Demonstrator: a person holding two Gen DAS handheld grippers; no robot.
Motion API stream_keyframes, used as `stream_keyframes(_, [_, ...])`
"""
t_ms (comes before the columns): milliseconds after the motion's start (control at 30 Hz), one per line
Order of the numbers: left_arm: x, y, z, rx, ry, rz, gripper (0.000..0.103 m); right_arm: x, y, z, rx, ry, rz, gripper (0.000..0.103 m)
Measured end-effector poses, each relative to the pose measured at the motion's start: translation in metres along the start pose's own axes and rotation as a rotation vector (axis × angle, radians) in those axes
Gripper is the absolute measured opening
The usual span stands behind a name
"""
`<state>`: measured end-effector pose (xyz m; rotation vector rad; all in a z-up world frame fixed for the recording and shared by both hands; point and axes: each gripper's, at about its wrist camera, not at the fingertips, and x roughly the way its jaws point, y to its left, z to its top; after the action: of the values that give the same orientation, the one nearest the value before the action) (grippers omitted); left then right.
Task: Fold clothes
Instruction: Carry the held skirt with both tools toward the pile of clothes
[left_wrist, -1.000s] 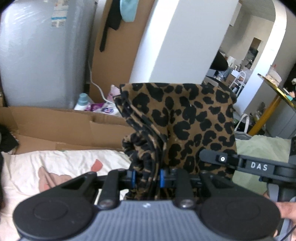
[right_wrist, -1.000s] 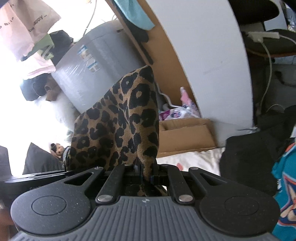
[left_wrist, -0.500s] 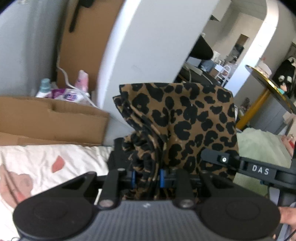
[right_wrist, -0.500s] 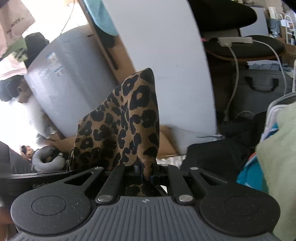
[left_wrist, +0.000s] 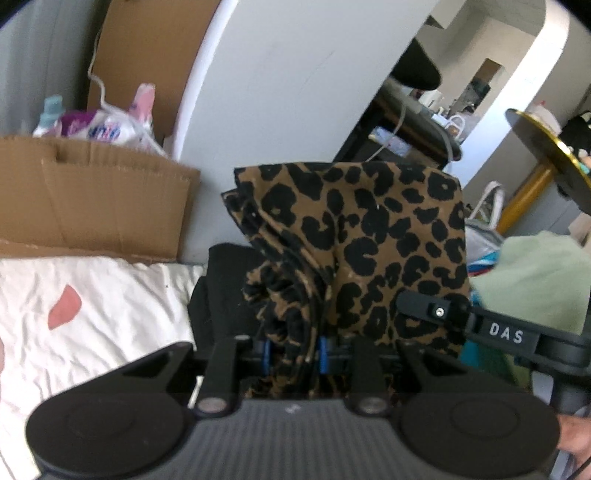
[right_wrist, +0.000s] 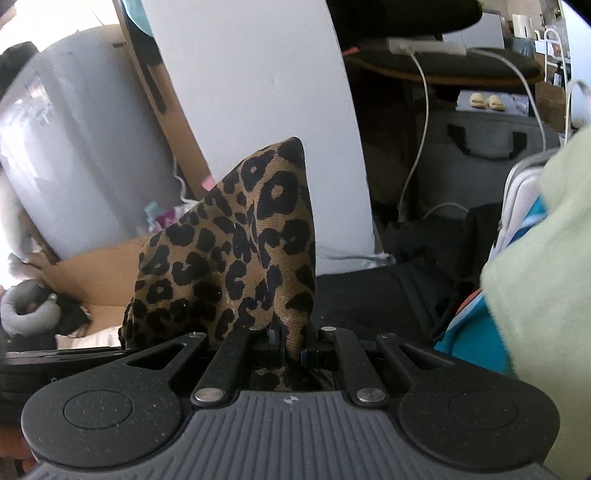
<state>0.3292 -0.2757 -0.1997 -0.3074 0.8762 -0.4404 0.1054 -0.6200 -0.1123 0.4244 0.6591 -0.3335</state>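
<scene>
Leopard-print brown-and-black fabric garment (left_wrist: 369, 251): you hold it aloft, stretched between both tools. Left gripper (left_wrist: 293, 349) is clamped on a thick gathered bunch; right gripper (right_wrist: 291, 345), nearly closed, pinches a thin corner (right_wrist: 280, 236). White wrinkled bedsheet (left_wrist: 92, 314) lies below-left, nearer your left hand.

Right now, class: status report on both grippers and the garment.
Left gripper, right gripper: both shut on leopard-print garment. Garment bunched, held up. Black clothing below.

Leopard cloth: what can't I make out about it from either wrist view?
- Leopard cloth, left view: its lower part is hidden behind the left claw.
- Right view: the right claw hides the rest.
- What garment it is: only bunched folds show.
</scene>
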Motion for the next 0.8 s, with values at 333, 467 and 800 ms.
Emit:
stream_keyframes(333, [0.085,0.035,-0.005,-0.043,0.058,-0.052,0.024,0.090,-0.035,-0.019,0.028,0.034,-0.079,0.006])
stream_keyframes(467, [0.108,0.046,0.002,-0.061,0.076,-0.067,0.024,0.119,-0.041,-0.016,0.012,0.048,-0.087,0.006])
stream_keyframes(800, [0.159,0.066,0.018,-0.130,0.136,-0.065,0.024,0.179,-0.060,-0.001,0.052,0.100,-0.096,0.006])
